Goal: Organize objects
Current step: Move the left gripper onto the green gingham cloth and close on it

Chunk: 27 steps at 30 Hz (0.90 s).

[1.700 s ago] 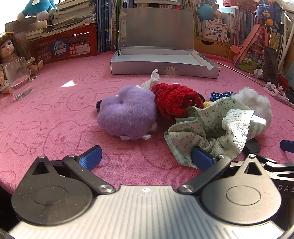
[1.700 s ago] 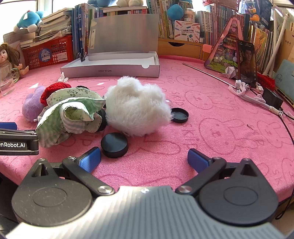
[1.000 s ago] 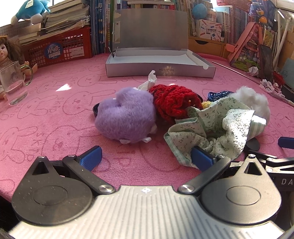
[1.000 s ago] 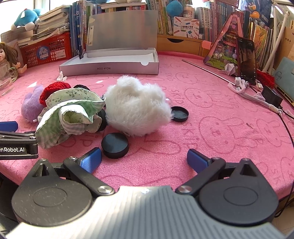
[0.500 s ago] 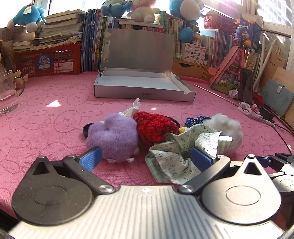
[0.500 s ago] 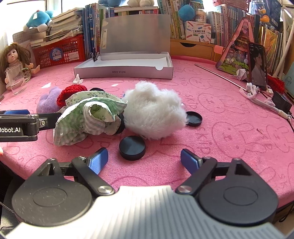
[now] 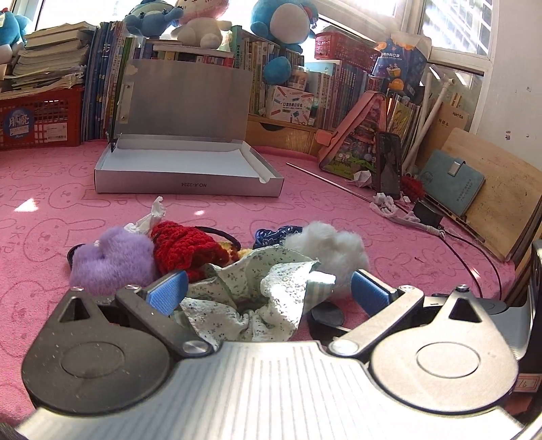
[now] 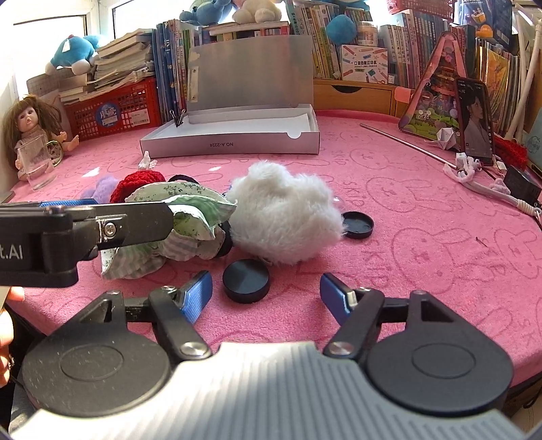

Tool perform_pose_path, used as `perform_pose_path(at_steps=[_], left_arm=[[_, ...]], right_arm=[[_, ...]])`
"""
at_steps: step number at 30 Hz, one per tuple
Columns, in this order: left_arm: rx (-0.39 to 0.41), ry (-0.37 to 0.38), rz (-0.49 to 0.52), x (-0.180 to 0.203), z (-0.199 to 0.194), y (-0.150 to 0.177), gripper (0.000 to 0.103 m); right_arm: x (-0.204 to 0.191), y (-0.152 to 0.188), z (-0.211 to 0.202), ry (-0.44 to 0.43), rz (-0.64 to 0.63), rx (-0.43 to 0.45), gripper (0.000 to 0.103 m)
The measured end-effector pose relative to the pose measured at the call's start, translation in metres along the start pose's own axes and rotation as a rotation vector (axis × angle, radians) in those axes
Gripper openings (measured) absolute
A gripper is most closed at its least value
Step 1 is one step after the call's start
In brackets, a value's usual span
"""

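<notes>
Green floral cloth [image 7: 257,298] sits bunched between our left claw's [image 7: 269,292] spread fingers; our right claw [image 8: 266,294] gapes near a black lid [image 8: 246,280] on the bench [image 8: 423,237].

This is somebody's home, most likely a child's room or study corner. The bench [image 8: 423,216] wears a pink cloth printed with bunnies, and right behind the open silver box [image 7: 183,176] runs a packed row of books [image 8: 176,67] with blue plush toys [image 7: 283,20] perched on top. To the left of that box sit a red basket [image 8: 111,111] stacked with papers and a brown-haired doll [image 8: 27,125], while sunlight comes through the window [image 7: 454,23] beyond.
</notes>
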<state>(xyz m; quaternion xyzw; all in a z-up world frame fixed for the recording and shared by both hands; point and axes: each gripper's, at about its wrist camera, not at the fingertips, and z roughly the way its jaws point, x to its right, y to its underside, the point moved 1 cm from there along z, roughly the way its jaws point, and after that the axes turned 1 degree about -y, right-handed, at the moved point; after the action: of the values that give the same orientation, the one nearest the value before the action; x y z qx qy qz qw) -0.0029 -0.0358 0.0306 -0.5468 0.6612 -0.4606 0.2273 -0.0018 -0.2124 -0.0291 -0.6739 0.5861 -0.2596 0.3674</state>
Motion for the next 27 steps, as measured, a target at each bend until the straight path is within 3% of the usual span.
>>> perform_pose_path(at_steps=[8,14,22,27], left_arm=[[-0.019,-0.044,0.034,0.000,0.018,-0.001,0.098],[-0.025,-0.143,0.103,0.001,0.029,0.005,0.098],[-0.053,-0.174,0.081,-0.004,0.042,0.008,0.097],[0.011,-0.155,0.100,0.000,0.028,0.004,0.084]], right_arm=[[-0.004,0.004,0.001,-0.031,-0.014,-0.001,0.076],[-0.004,0.003,0.003,-0.027,-0.013,0.006,0.075],[-0.009,0.005,0.004,0.002,-0.054,0.020,0.072],[-0.002,0.005,0.002,-0.002,-0.022,0.036,0.061]])
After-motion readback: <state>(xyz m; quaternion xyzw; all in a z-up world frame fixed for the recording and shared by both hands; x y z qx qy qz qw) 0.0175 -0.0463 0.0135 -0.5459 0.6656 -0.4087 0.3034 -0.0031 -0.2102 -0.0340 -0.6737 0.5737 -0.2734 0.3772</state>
